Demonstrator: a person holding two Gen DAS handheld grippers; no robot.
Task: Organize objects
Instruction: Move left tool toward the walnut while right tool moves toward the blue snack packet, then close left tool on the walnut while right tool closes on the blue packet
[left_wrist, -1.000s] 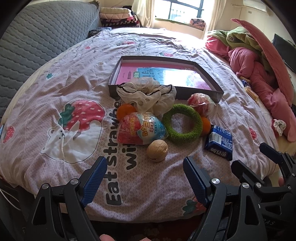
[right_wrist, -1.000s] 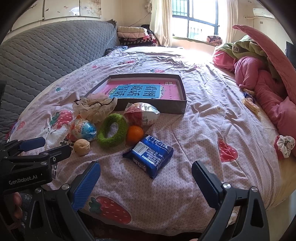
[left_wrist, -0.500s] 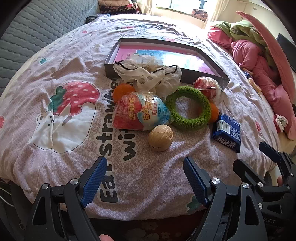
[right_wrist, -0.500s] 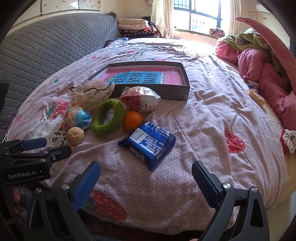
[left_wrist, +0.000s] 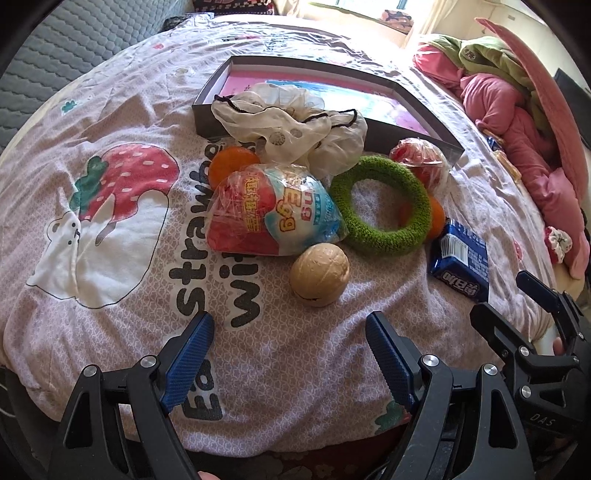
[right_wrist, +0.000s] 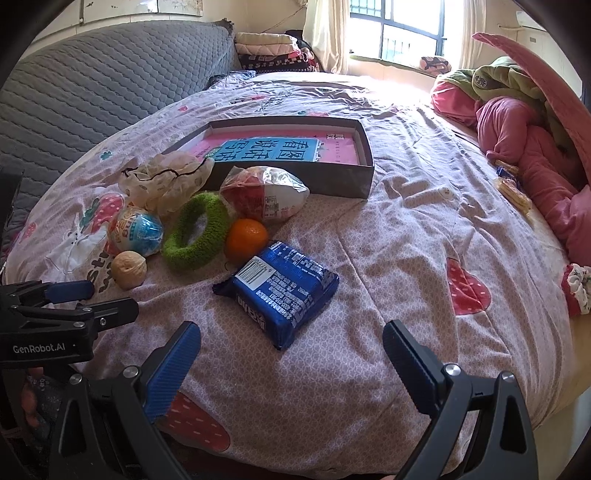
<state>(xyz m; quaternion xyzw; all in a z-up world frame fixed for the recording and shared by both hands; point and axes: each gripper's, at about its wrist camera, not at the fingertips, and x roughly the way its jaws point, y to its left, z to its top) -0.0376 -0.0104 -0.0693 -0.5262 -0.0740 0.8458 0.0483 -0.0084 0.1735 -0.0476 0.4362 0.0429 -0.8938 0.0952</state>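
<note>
The walnut (left_wrist: 319, 275) lies on the bed (left_wrist: 110, 110) just ahead of the left gripper (left_wrist: 290, 354), jaws wide, empty. The blue packet (right_wrist: 280, 291) lies ahead of the right gripper (right_wrist: 291, 354), equally wide, its long axis diagonal to the jaws.

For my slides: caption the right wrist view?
Open right gripper hovers before a blue snack packet on the strawberry-print bedspread.

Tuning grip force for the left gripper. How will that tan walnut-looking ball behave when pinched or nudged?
The walnut looks round and hard-shelled, so it would likely stay rigid but could squirt from the pads. It sits free on the soft quilt, so a nudge probably rolls it. Left gripper is open, wider than it.
</note>
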